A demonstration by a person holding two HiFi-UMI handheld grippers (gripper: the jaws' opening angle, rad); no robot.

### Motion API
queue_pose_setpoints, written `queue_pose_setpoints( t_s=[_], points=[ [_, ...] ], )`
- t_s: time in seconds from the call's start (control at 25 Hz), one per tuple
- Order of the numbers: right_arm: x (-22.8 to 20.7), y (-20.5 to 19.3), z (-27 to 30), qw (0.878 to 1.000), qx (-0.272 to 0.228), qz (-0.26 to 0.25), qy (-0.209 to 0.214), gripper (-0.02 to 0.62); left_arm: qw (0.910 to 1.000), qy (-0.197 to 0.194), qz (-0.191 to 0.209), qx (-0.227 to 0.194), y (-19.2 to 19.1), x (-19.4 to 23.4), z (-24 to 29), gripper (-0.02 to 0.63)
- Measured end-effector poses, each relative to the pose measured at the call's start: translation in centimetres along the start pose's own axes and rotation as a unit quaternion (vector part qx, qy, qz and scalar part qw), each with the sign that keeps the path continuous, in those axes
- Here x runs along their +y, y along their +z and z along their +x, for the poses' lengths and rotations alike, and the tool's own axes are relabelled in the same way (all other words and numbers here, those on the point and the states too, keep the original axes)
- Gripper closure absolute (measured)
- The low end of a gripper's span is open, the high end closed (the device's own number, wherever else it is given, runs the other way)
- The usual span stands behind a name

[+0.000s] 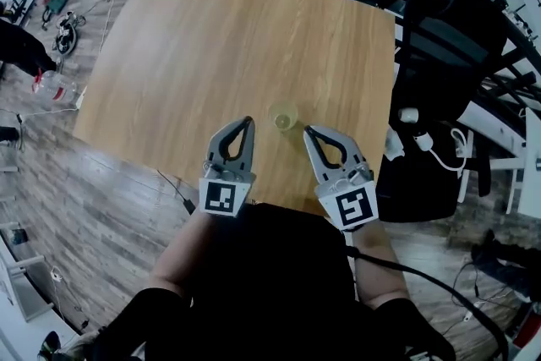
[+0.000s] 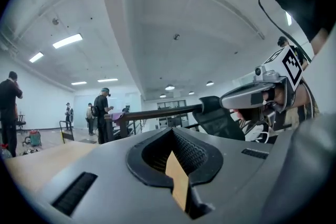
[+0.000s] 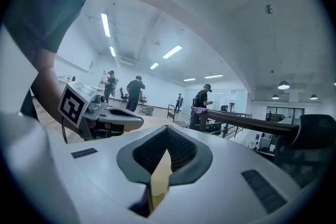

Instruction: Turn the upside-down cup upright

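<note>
A small clear, yellowish cup (image 1: 284, 117) stands on the wooden table (image 1: 211, 55) near its front edge. From above I see only its round outline, so I cannot tell which end is up. My left gripper (image 1: 245, 123) is just left of the cup and my right gripper (image 1: 308, 131) just right of it. Both are lifted off the table, close to my body, and hold nothing. In the left gripper view the left gripper (image 2: 171, 134) is shut and points level across the room. The right gripper view shows the right gripper (image 3: 167, 129) shut and empty too. The cup is in neither gripper view.
A black office chair (image 1: 448, 55) stands against the table's right side, with a white plug and cable (image 1: 418, 135) by it. Cables and gear lie on the floor to the left (image 1: 63, 21). Several people (image 3: 135, 93) stand far off beside a dark railing (image 3: 252, 122).
</note>
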State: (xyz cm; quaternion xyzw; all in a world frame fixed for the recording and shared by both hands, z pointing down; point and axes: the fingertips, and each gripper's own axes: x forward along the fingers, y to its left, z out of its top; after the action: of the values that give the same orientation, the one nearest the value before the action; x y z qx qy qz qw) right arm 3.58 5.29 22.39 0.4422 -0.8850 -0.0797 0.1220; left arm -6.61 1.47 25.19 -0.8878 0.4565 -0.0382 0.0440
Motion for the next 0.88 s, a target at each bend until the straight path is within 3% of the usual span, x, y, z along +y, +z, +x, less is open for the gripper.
queue_pose_setpoints(
  t_s=[0.24, 0.36, 0.6, 0.88],
  points=[
    [2.2, -1.3, -1.5, 1.0, 0.024, 0.002, -0.011, 0.581, 0.9987, 0.015, 0.043, 0.021, -0.8, -2.2, -3.7, 0.598],
    [2.5, -1.5, -1.9, 0.999, 0.013, 0.024, -0.025, 0.581, 0.9979, 0.029, 0.041, 0.041, -2.0, -3.0, -4.8, 0.598],
    [3.5, -0.8, -2.2, 0.999, 0.001, 0.039, -0.034, 0.581, 0.9975, 0.017, 0.057, 0.038, -2.5, -3.3, -5.8, 0.598],
    [4.7, -0.6, -2.3, 0.997, 0.011, 0.042, -0.057, 0.581, 0.9995, -0.008, 0.021, 0.024, -2.4, -3.2, -6.6, 0.598]
  ],
)
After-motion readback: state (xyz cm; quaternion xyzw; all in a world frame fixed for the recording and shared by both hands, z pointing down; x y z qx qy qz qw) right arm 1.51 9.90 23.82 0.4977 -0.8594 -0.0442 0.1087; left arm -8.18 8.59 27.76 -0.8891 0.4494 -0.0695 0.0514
